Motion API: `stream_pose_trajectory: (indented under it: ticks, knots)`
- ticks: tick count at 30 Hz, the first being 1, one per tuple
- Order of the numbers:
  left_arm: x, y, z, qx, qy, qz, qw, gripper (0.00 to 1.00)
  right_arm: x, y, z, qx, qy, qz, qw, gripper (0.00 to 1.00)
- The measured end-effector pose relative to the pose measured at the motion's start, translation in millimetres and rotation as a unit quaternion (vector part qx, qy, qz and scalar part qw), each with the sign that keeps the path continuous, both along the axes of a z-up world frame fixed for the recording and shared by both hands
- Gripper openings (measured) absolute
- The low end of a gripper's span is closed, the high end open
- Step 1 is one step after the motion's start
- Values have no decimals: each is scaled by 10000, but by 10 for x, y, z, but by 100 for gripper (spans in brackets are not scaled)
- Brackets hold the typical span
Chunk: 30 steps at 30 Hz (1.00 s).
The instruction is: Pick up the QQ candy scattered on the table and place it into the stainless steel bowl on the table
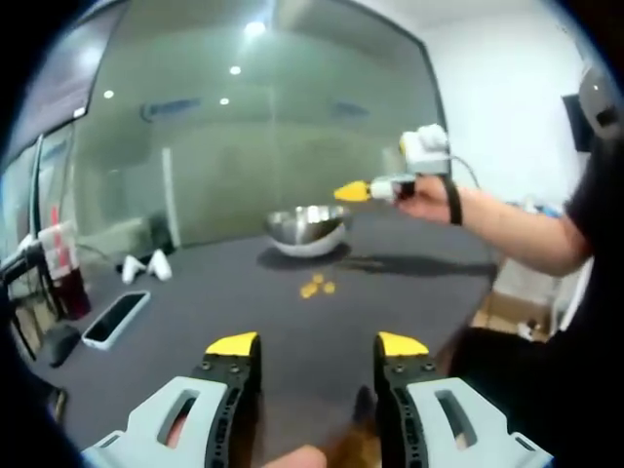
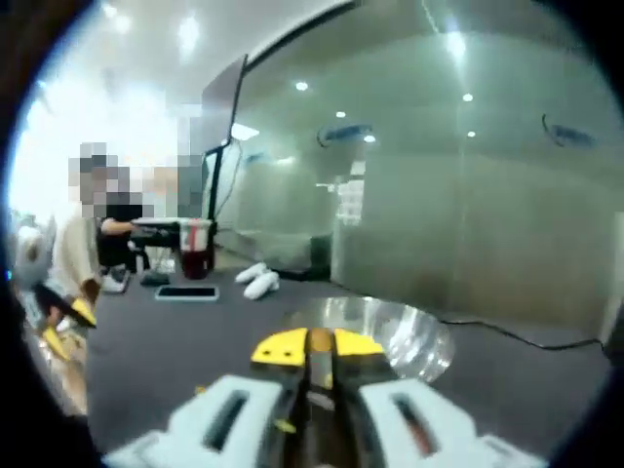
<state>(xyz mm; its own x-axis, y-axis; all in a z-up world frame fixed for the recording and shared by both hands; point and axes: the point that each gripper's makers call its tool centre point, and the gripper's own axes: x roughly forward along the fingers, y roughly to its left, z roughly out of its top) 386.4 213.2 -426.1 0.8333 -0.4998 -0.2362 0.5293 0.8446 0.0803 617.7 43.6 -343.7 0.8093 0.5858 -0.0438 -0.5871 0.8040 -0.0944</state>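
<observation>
Showing the left gripper view: the left gripper (image 1: pixel 317 346) is hovering over the dark table (image 1: pixel 292 322) with its jaws standing wide apart and nothing between them. A small cluster of yellow QQ candy (image 1: pixel 317 287) is lying at twelve o'clock from the jaws, short of the stainless steel bowl (image 1: pixel 307 230); these pieces are left to collect. The right gripper (image 1: pixel 353 191) is hanging above the bowl at one o'clock.

Showing the right gripper view: the jaws are nearly closed on a thin orange-brown sliver, probably candy, though I cannot tell. The bowl is sitting just beyond the tips, so a drop appears imminent.
</observation>
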Motion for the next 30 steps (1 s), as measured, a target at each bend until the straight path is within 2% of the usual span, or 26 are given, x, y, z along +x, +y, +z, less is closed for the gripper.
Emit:
stream_pose_trajectory:
  ticks: [4,7,14,21,25,30]
  knots:
    - [-1,0,14,-10,-15,-3,10000,48,209,-38,-30,66,120,-248,9996,9]
    - [-12,-3,17,-6,-16,-11,10000,48,284,-55,-48,90,156,-358,9992,9]
    - [-24,53,-24,-24,24,63,10000,48,353,-60,-124,71,256,-385,9989,9]
    - [-16,21,-37,-2,38,12,10000,48,409,-41,-166,69,385,-356,9986,10]
    - [-9,32,-33,-26,34,34,10000,48,439,-46,-180,159,440,-335,9983,25]
    - [-7,31,-42,-33,43,38,10000,48,399,-11,-231,107,474,-267,9985,25]
